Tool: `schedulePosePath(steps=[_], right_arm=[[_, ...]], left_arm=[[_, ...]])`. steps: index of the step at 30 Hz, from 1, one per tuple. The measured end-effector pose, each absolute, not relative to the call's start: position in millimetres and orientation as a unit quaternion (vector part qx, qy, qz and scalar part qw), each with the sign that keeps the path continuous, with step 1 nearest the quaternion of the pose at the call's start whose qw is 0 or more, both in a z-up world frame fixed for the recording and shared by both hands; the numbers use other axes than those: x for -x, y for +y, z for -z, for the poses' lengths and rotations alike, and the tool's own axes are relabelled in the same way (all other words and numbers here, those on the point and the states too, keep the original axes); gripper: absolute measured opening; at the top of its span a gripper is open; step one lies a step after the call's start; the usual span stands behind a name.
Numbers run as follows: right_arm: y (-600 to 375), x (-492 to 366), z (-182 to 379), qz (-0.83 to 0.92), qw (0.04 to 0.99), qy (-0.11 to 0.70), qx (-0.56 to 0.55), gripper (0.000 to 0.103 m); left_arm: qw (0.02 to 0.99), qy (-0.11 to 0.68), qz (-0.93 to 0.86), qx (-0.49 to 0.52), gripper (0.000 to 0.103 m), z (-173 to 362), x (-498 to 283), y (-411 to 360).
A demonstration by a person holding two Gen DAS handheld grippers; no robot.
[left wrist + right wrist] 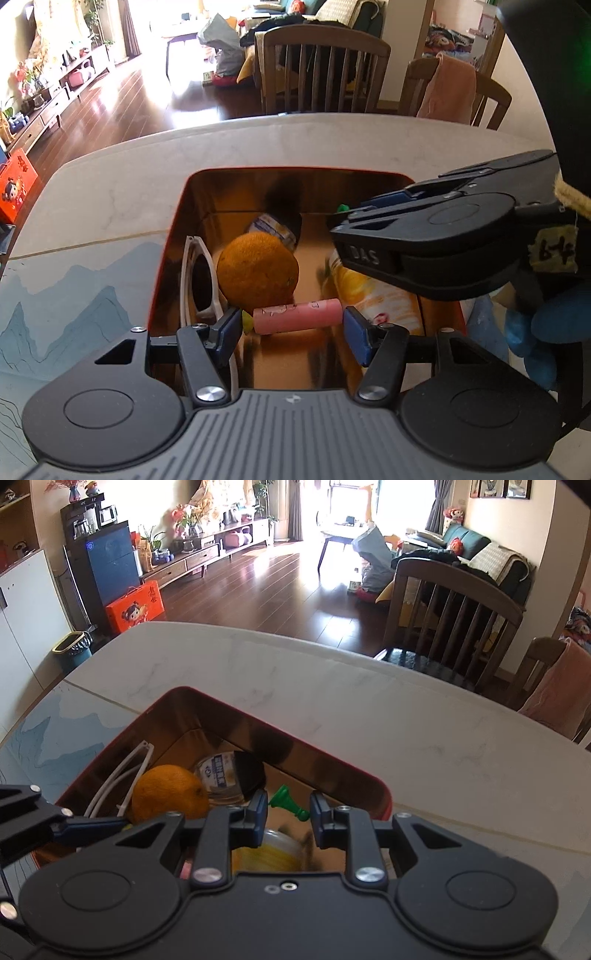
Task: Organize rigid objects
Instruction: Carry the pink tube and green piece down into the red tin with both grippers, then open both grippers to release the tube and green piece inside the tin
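In the left wrist view, a pink cylinder (297, 316) is clamped lengthwise between the blue pads of the left gripper (291, 326), held inside the red box (295, 173) with its gold lining. An orange (257, 272) is seen just behind the cylinder, white sunglasses (199, 280) are propped against the left wall, and a yellow packet (373, 295) lies at the right. The right gripper (341, 223) is seen at the right, over the box.

In the right wrist view, the right gripper (289, 821) is held over the same box (332, 764), its jaws drawn narrowly together with nothing gripped. A green chess pawn (288, 802) is seen beyond them, beside a black-lidded jar (229, 775) and the orange (170, 792). The box is set on a white marble table (369, 709).
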State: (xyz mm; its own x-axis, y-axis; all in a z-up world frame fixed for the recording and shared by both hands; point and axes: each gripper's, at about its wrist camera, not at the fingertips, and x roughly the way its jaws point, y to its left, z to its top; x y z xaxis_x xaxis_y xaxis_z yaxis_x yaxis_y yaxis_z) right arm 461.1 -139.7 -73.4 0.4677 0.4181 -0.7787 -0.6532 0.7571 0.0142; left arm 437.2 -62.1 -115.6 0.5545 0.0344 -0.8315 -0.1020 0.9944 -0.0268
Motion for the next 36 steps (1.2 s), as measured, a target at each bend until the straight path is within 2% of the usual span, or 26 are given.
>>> schedulePosePath(steps=[10, 14, 17, 27, 36], right_arm=[[-144, -462, 76, -0.319, 0.837, 0.422, 0.14, 0.03], [-146, -459, 71, -0.323, 0.836, 0.42, 0.14, 0.038], [-149, -456, 66, -0.324, 0.837, 0.418, 0.139, 0.04], [-160, -441, 39, -0.319, 0.845, 0.41, 0.128, 0.047], [-170, -411, -1, -0.313, 0.862, 0.38, 0.12, 0.058]], left_arm=[[0.864, 0.499, -0.046, 0.054, 0.059, 129, -446, -58], [0.861, 0.503, -0.05, 0.053, 0.06, 128, -447, -59], [0.864, 0.498, -0.048, 0.061, 0.067, 124, -446, -58], [0.877, 0.475, -0.033, 0.067, 0.067, 103, -428, -59], [0.893, 0.446, -0.016, 0.065, 0.067, 77, -401, -60]])
